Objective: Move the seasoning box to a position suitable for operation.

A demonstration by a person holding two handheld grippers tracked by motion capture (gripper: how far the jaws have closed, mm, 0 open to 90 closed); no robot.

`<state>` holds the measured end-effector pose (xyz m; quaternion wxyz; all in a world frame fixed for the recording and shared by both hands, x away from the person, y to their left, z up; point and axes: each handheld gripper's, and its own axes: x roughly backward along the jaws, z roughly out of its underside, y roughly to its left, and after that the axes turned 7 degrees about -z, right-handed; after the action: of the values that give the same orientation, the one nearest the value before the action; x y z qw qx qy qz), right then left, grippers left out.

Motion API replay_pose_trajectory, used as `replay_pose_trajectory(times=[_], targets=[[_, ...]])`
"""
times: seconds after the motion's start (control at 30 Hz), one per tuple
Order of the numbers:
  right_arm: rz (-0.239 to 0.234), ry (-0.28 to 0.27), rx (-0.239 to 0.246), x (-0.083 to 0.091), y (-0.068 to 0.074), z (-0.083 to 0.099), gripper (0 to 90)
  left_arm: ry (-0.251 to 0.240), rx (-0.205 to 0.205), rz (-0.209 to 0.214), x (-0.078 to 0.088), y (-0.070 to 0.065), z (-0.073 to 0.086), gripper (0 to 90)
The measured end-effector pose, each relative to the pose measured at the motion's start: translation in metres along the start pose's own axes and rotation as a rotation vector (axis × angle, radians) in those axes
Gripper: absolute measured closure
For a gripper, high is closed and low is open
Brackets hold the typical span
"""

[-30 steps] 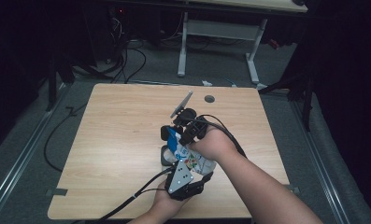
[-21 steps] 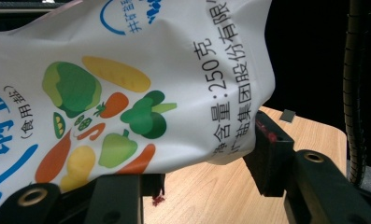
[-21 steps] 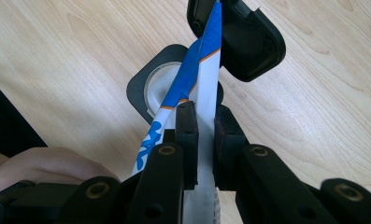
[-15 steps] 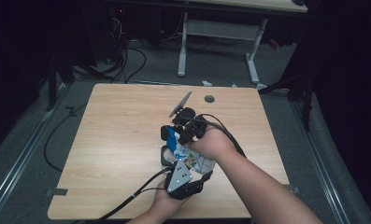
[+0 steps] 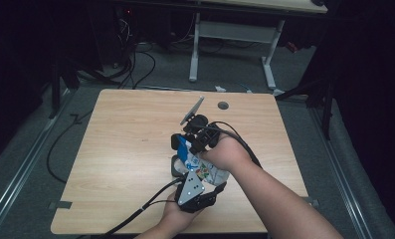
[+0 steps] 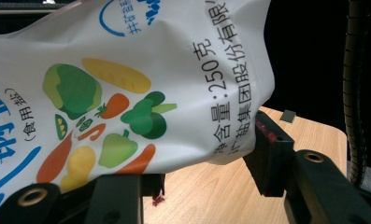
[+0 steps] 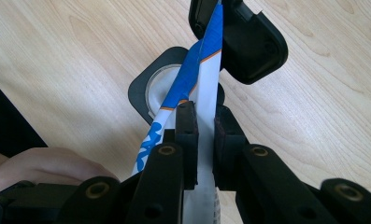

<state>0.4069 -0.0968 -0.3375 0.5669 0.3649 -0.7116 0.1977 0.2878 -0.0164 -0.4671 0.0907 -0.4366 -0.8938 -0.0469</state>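
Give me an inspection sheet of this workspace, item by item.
Surface: light wooden table, round grommet hole near its far edge.
Job's things: white printed plastic salt bag, held off the table between both grippers; black square holder with a clear round centre beneath it.
Clutter: nothing seen.
Grippers: left gripper grips the bag's body; right gripper pinches its blue edge.
Cables: black cable trails off the near edge.
Surroundings: dark floor, white desk frame.

1. I work in what looks like a lab or recording room, dim all around.
2. My wooden table (image 5: 125,164) stands on grey carpet (image 5: 309,79).
3. Loose cables (image 5: 135,59) trail over the floor behind it.
4. A second desk's white legs (image 5: 195,50) stand further back.
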Motion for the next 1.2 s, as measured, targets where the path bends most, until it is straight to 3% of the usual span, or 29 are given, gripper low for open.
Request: replay_pose_trajectory(times=[1.2], targets=[[-0.004,-0.003,0.012,-0.0007,-0.0006,-0.0009,82.9,-0.003,0.001,-0.004,0.0006,0.0000,-0.0003,54.1]])
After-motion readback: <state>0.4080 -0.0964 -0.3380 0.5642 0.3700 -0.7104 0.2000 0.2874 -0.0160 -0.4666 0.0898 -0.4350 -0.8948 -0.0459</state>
